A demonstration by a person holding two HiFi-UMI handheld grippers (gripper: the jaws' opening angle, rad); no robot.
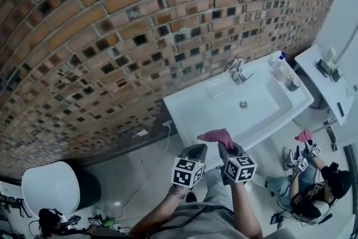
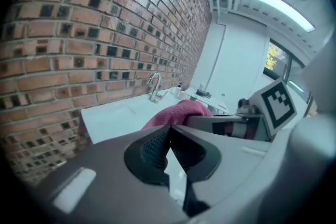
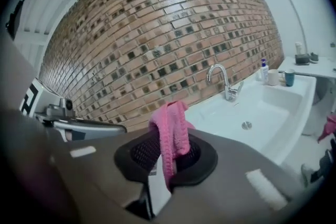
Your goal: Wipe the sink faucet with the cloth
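The pink cloth (image 1: 217, 136) hangs bunched from my right gripper (image 1: 225, 146), which is shut on it just in front of the white sink's (image 1: 184, 113) near rim. In the right gripper view the cloth (image 3: 170, 131) drapes over the closed jaws (image 3: 169, 148). The chrome faucet (image 1: 237, 70) stands at the sink's back edge by the brick wall, well beyond both grippers; it also shows as faucet (image 3: 224, 81) and faucet (image 2: 154, 86). My left gripper (image 1: 197, 149) hovers beside the right one, its jaws (image 2: 168, 135) shut on nothing, with the cloth (image 2: 176, 112) just past them.
A soap bottle (image 1: 278, 60) and cups (image 1: 293, 84) stand on the sink's right corner. A white side counter (image 1: 321, 84) lies further right. A person (image 1: 313, 184) sits on the floor at lower right. A white toilet (image 1: 49, 187) is at lower left.
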